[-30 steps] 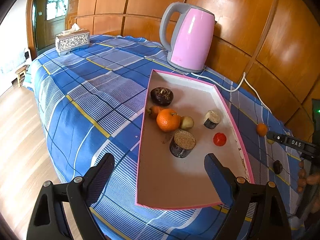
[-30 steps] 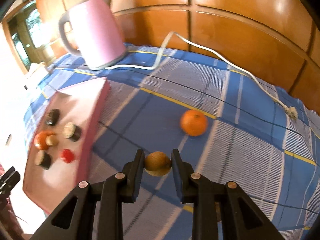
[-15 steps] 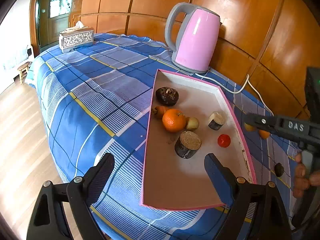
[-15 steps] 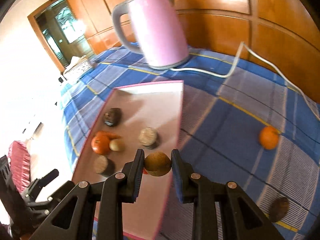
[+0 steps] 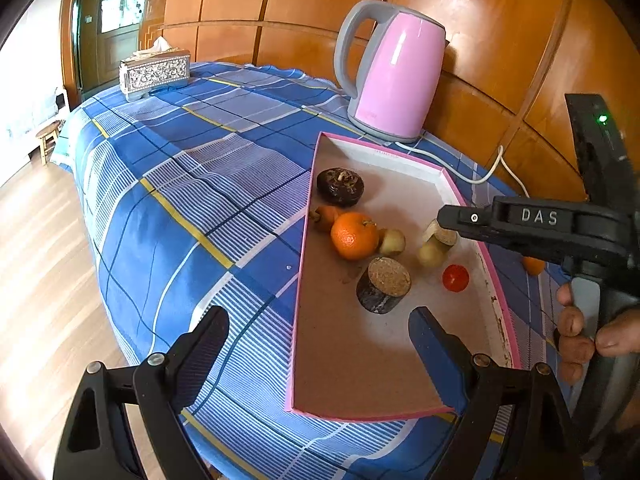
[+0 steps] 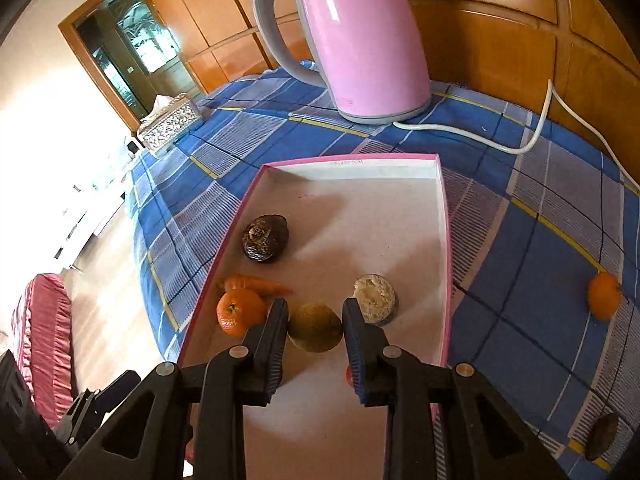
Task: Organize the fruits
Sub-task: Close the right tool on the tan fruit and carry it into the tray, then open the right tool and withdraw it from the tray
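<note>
A pink-rimmed tray (image 5: 488, 276) (image 6: 445, 240) lies on the blue checked tablecloth. It holds an orange (image 5: 354, 235) (image 6: 239, 312), a carrot (image 6: 260, 285), a dark round fruit (image 5: 340, 186) (image 6: 265, 237), two cut cylinders (image 5: 384, 290) (image 6: 375, 298) and a red tomato (image 5: 455, 278). My right gripper (image 6: 315, 330) is shut on a yellow-brown fruit (image 6: 315, 327) (image 5: 431, 254) over the tray. My left gripper (image 5: 318, 334) is open and empty at the tray's near end.
A pink kettle (image 5: 394, 76) (image 6: 352, 40) with a white cord (image 6: 528, 136) stands behind the tray. A tissue box (image 5: 155, 73) sits far left. An orange (image 6: 604, 295) and a dark fruit (image 6: 602, 436) lie on the cloth right of the tray.
My right gripper carried the yellow-brown fruit from the cloth to over the tray, among the other pieces. The left gripper stayed open and shifted slightly.
</note>
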A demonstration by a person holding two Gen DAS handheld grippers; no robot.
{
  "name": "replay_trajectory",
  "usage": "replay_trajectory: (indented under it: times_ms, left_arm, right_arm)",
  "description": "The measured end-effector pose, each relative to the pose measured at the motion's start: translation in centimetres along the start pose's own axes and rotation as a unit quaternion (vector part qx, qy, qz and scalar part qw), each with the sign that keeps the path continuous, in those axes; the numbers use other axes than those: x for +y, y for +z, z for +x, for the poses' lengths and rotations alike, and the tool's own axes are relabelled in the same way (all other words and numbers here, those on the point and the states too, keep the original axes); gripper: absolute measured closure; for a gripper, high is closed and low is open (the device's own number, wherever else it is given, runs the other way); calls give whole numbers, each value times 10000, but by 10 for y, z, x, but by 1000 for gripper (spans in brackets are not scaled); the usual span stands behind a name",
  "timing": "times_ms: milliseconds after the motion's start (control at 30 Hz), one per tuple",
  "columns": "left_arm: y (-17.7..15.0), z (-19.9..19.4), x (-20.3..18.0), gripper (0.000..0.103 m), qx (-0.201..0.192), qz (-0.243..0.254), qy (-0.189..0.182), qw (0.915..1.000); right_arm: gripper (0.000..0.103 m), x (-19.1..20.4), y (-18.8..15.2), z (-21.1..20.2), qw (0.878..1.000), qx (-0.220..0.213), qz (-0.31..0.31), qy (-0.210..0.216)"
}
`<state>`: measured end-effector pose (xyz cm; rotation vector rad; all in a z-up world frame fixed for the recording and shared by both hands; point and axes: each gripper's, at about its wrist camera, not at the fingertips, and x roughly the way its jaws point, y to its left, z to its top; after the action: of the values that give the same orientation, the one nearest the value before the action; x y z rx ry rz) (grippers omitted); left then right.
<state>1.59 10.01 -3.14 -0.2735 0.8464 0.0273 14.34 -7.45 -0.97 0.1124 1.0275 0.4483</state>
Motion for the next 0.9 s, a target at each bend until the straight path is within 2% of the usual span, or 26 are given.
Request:
replay_trajectory:
  times_ms: [400,700,900]
  left_arm:
    - [-1,-2,-2,11,-16,12,-37,10000]
    - [-2,-5,-7,11,-38,84,-86,9999]
    - [-3,-7,-12,11,-34,165,-122,9998]
  right_arm:
    - [75,-9,-16,-18,9993,-196,11,-304]
    - [71,-18,-39,-52,9943,-607,-28,-879]
    - [70,-36,-57,-72,9896,-795,218,-1179]
